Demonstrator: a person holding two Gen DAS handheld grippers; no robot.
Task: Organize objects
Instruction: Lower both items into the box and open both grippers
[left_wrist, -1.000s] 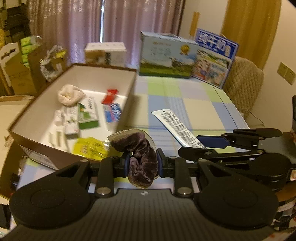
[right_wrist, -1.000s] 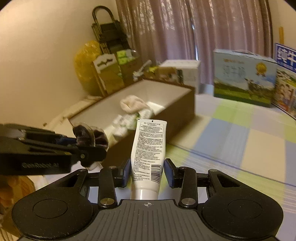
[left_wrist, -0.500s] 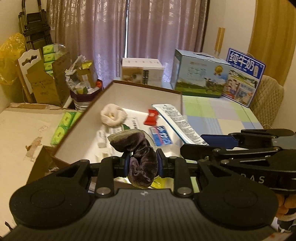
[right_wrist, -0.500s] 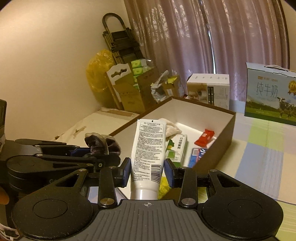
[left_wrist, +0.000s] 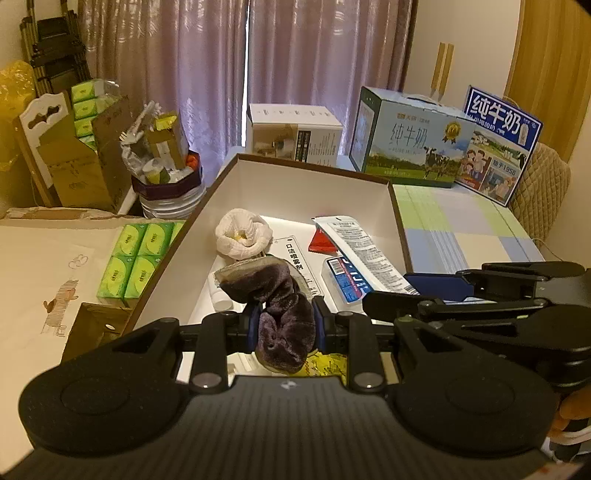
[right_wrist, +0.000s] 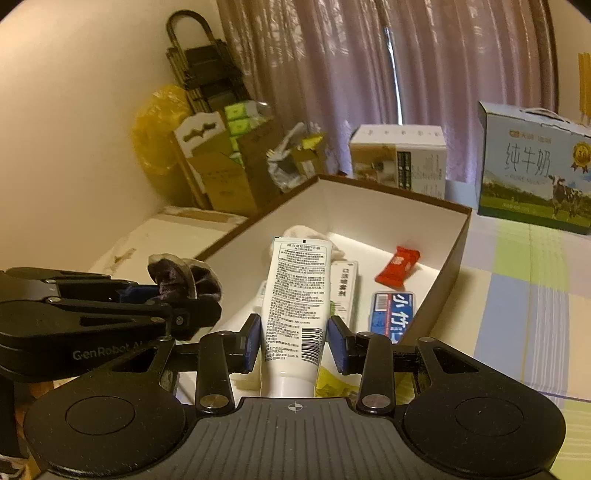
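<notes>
Purple plush fabric, a bunched sock (left_wrist: 277, 314), is clenched between the pads of the left gripper (left_wrist: 283, 328), which hangs over the near end of the open box (left_wrist: 295, 181). Just to its right, the right gripper (right_wrist: 295, 341) grasps a white tube (right_wrist: 295, 306) near its cap end, the printed body pointing forward over the box. Inside the box lie a rolled white sock (left_wrist: 242, 236) toward the far left, a red packet (right_wrist: 398, 266) toward the far right, a blue case (right_wrist: 391, 314) nearer along the right wall, a slim white carton (right_wrist: 343, 286) between them, and a yellow packet (right_wrist: 328, 382) at the near end under the grippers. Beyond the box stand a white carton (left_wrist: 293, 133) and two milk cases (left_wrist: 410, 144) on the checked cloth (left_wrist: 461, 225). Green tissue packs (left_wrist: 135, 260) lie left of the box.
</notes>
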